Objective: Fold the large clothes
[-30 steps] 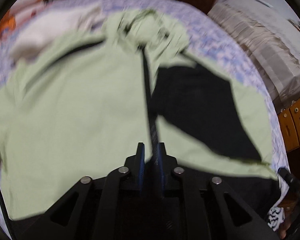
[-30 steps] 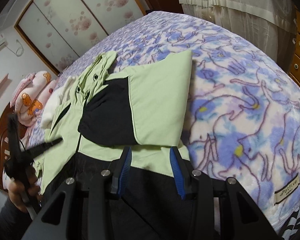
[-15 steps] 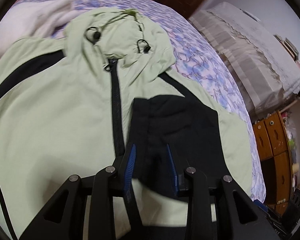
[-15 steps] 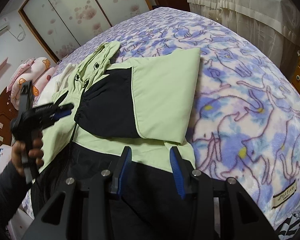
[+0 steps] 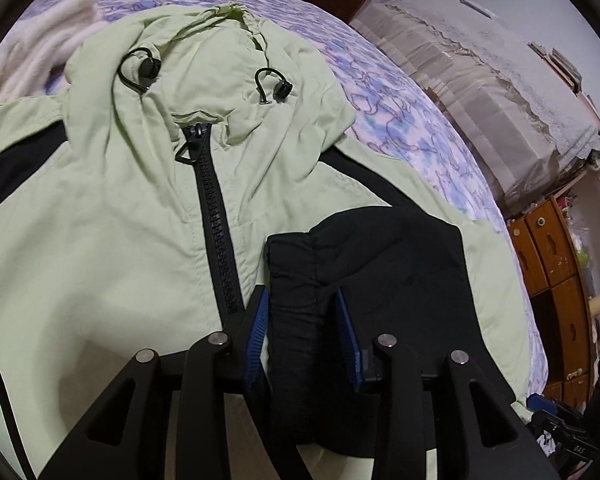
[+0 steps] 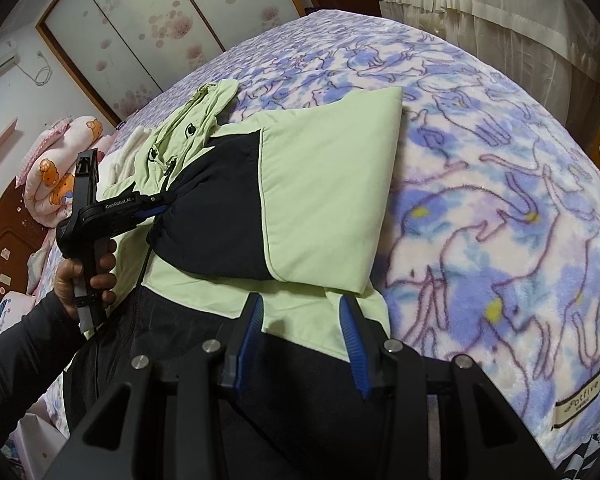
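Note:
A light green and black hooded jacket [image 5: 100, 240] lies zipped, front up, on the bed. Its right sleeve [image 6: 328, 184] is folded across the chest and ends in a black cuff [image 5: 292, 280] beside the zip [image 5: 216, 232]. My left gripper [image 5: 302, 300] is low over that cuff. Its jaws are opening, and the cuff lies loose between the blue pads. The right wrist view shows the left gripper [image 6: 164, 200] in a person's hand [image 6: 84, 276], tips at the cuff [image 6: 168, 232]. My right gripper [image 6: 300, 308] stands open above the jacket's lower front, gripping nothing.
A purple and blue cat-print blanket [image 6: 500, 200] covers the bed. White fleece cloth [image 5: 48, 48] lies beside the hood [image 5: 220, 72]. A rolled pink quilt [image 6: 56, 176] sits by the headboard. Cloth-draped furniture [image 5: 480, 92] and wooden drawers [image 5: 556, 280] stand past the bed's edge.
The left gripper has moved across the jacket and down to the chest by the zip. Its jaws have gone from nearly shut to apart around the cuff. The right gripper has stayed put.

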Action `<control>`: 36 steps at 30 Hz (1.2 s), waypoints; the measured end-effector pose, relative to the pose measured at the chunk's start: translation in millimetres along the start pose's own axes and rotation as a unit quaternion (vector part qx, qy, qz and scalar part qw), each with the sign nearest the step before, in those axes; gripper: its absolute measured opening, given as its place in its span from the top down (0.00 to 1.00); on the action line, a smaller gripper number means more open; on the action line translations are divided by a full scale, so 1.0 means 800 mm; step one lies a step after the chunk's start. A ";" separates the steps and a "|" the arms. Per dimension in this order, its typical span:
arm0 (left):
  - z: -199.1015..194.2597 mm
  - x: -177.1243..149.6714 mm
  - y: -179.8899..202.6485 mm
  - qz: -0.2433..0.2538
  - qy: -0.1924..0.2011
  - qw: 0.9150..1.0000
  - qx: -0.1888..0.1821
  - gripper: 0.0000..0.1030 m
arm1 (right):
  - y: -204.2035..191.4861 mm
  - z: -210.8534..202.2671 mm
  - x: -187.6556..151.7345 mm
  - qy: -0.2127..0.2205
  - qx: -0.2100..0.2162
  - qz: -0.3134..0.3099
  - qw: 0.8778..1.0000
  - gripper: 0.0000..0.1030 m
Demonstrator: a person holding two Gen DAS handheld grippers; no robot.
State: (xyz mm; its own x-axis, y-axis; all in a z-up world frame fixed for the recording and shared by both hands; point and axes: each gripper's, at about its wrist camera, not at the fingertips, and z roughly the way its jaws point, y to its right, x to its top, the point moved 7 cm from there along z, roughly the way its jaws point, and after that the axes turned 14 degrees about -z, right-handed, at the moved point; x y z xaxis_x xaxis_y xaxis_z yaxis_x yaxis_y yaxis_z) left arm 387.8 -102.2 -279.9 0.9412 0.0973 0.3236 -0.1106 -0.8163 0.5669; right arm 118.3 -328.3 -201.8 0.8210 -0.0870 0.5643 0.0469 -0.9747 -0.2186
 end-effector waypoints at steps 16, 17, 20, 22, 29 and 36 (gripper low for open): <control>0.026 -0.011 0.069 0.062 -0.037 0.996 0.046 0.81 | 0.006 0.004 0.001 0.002 -0.009 0.000 1.000 0.61; 0.014 -0.009 0.079 0.066 -0.021 0.996 0.048 0.83 | 0.008 0.003 0.002 0.002 -0.014 0.000 1.000 0.61; -0.036 0.001 0.112 0.078 0.038 0.995 0.046 0.84 | 0.017 0.000 0.006 0.002 -0.025 0.006 1.000 0.61; -0.086 0.006 0.130 0.083 0.094 0.991 0.042 0.84 | 0.024 -0.003 0.008 0.002 -0.030 0.012 0.999 0.61; -0.195 -0.006 0.069 0.009 0.171 0.982 0.080 0.83 | 0.033 0.001 0.025 0.000 -0.037 0.011 0.999 0.61; -0.175 -0.074 -0.064 -0.111 0.099 0.980 0.131 0.83 | 0.016 0.032 0.025 -0.043 -0.035 -0.038 0.998 0.61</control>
State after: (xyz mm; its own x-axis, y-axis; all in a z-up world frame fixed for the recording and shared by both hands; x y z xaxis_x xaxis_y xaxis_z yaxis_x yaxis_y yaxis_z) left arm 293.4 13.4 -221.9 0.8495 0.3768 0.3692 0.2008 -0.8782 0.4341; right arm 150.1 -336.8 -213.8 0.8624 0.0035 0.5062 0.0741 -0.9901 -0.1194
